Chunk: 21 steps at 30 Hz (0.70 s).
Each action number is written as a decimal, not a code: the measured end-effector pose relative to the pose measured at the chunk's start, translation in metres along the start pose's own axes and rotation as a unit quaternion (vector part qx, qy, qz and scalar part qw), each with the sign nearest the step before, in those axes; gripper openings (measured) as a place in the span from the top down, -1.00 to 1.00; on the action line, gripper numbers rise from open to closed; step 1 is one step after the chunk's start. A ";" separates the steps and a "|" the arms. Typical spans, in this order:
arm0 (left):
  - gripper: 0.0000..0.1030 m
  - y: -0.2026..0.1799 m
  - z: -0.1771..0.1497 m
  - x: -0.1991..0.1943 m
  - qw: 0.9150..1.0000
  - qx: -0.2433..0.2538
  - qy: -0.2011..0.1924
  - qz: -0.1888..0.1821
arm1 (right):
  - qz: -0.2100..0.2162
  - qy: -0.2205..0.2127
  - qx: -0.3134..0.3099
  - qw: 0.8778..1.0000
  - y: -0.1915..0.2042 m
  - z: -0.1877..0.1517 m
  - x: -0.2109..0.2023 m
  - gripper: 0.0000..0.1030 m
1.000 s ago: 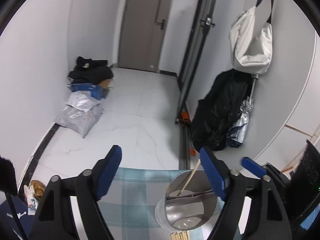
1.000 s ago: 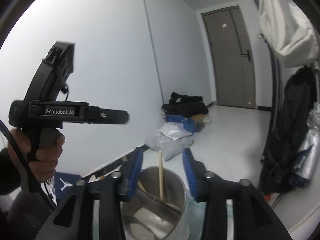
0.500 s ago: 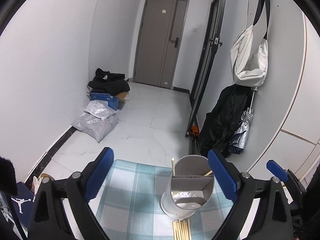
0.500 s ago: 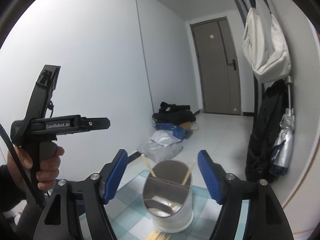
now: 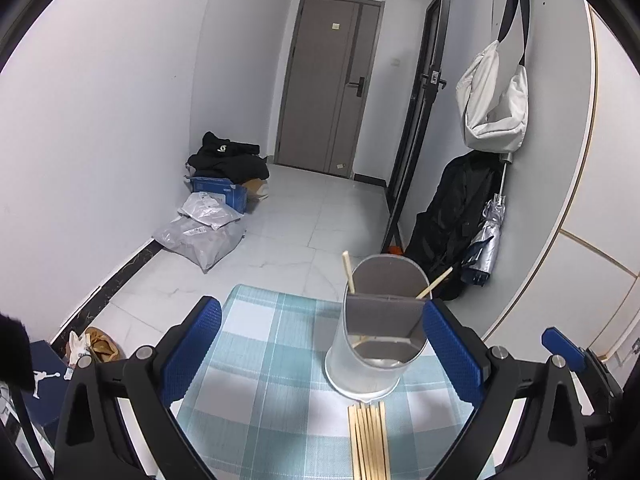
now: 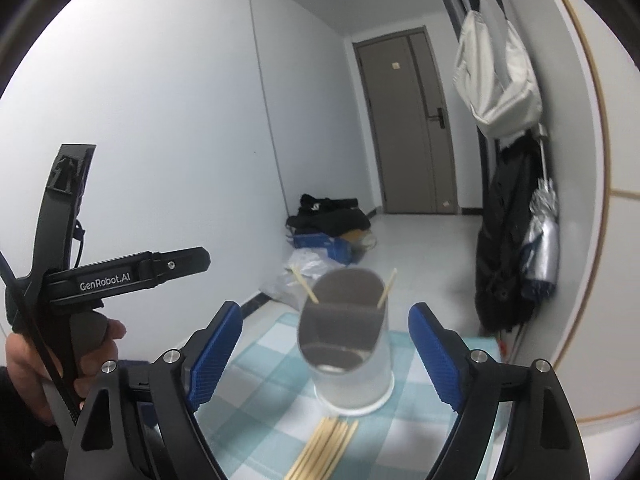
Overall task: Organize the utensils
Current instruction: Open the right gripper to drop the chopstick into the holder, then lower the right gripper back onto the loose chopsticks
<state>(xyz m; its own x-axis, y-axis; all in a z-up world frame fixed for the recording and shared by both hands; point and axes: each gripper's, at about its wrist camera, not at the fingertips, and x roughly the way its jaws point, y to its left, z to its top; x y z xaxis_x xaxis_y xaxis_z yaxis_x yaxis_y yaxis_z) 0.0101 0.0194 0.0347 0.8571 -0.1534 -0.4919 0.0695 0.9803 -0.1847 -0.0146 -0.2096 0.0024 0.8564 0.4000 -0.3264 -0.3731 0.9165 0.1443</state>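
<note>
A grey divided utensil holder [image 5: 376, 332] stands upright on a blue checked cloth [image 5: 264, 360]; it also shows in the right wrist view [image 6: 346, 344]. Two wooden chopsticks [image 5: 349, 272] lean in its back compartment. Several loose chopsticks [image 5: 368, 440] lie side by side on the cloth just in front of it, also seen in the right wrist view [image 6: 324, 448]. My left gripper [image 5: 320, 344] is open and empty, above and behind the holder. My right gripper [image 6: 324, 356] is open and empty, its jaws either side of the holder, drawn back from it.
The left gripper's body [image 6: 100, 276] and the hand holding it are at the left of the right wrist view. Beyond the table's far edge are a tiled floor, bags and a box [image 5: 216, 196], a hanging white bag [image 5: 492, 104] and a black coat [image 5: 452, 224].
Both grippers have pulled back and up from the holder. The right gripper opened wide and left a chopstick in the holder. The loose chopsticks have come into view.
</note>
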 end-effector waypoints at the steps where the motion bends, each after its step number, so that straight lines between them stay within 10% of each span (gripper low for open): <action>1: -0.92 0.000 -0.004 0.000 1.000 0.000 -0.001 0.002 | -0.005 0.006 -0.001 1.000 0.000 -0.005 0.000 -0.67; 21: -0.92 0.014 -0.053 0.034 0.998 0.002 0.050 0.031 | -0.055 0.145 0.020 0.988 -0.015 -0.078 0.043 -0.68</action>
<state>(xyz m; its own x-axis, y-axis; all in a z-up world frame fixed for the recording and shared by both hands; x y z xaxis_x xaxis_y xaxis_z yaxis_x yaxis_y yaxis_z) 0.0133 0.0212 -0.0299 0.8044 -0.1033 -0.5851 0.0193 0.9888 -0.1481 -0.0007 -0.2058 -0.0867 0.7506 0.2877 -0.5948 -0.2645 0.9558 0.1285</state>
